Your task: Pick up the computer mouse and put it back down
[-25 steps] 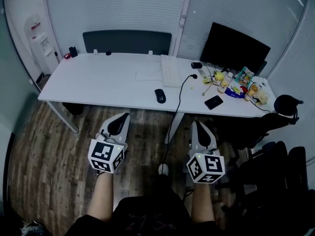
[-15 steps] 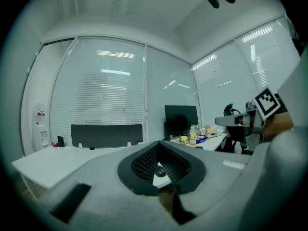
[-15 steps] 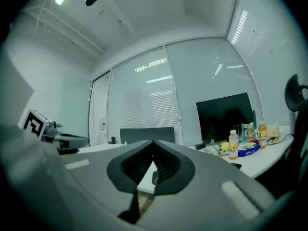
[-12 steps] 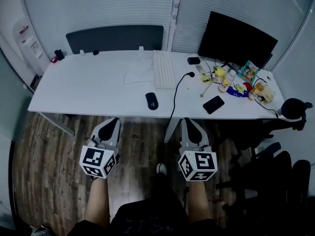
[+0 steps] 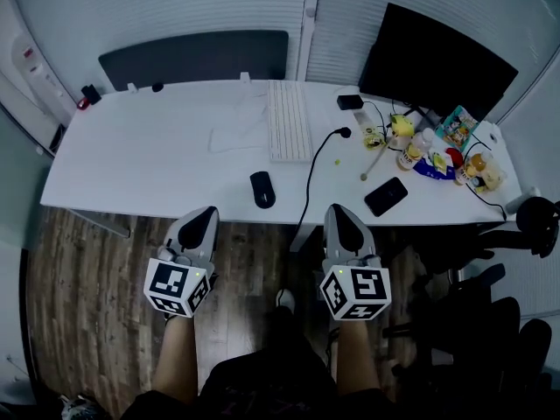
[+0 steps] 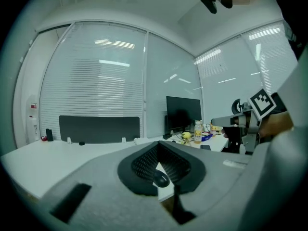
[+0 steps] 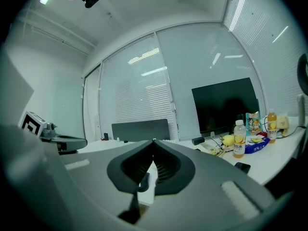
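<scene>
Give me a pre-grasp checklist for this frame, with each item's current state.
1. Computer mouse lying free on the desk, near its front edge: ok.
2. Black cable apart from the mouse: ok.
3. Left gripper empty: ok, jaws together on nothing.
4. Right gripper empty: ok, jaws together on nothing.
5. Jaws opened for a grasp: not ok, both shut.
6. A gripper at the mouse: not ok, both short of the desk edge, over the floor.
</scene>
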`<action>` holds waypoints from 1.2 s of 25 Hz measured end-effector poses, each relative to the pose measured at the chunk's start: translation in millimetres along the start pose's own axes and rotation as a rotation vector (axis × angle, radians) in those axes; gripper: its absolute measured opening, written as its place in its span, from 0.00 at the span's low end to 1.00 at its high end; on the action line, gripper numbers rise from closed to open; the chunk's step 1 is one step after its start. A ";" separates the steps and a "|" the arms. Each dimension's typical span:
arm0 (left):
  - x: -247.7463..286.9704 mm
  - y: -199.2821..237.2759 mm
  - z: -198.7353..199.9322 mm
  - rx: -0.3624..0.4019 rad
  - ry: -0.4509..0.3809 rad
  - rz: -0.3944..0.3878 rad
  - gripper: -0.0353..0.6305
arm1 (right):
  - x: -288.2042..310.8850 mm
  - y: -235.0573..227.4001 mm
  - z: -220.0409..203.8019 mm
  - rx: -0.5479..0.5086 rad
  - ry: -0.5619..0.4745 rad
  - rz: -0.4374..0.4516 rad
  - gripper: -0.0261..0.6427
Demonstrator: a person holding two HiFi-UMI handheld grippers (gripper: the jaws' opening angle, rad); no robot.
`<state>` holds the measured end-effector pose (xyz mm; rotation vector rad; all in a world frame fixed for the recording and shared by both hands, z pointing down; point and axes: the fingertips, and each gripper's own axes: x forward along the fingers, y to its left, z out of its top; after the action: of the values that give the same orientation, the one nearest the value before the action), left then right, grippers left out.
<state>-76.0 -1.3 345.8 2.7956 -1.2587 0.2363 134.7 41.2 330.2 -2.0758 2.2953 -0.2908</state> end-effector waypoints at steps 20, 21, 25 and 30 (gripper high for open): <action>101.4 21.2 26.9 -0.023 0.020 0.126 0.06 | 100.5 -56.9 19.8 0.019 0.028 0.135 0.04; 101.4 23.2 29.2 -0.020 0.019 0.130 0.06 | 103.3 -55.8 21.6 0.022 0.027 0.139 0.04; 102.5 34.8 35.6 -0.013 0.009 0.149 0.06 | 112.9 -47.4 28.8 0.024 0.014 0.166 0.04; 108.2 47.9 36.5 -0.014 -0.005 0.150 0.06 | 124.1 -42.3 29.7 0.031 0.006 0.153 0.04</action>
<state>-37.0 -117.5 327.8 2.6946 -1.4673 0.2273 167.4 -88.8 320.3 -1.8744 2.4197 -0.3242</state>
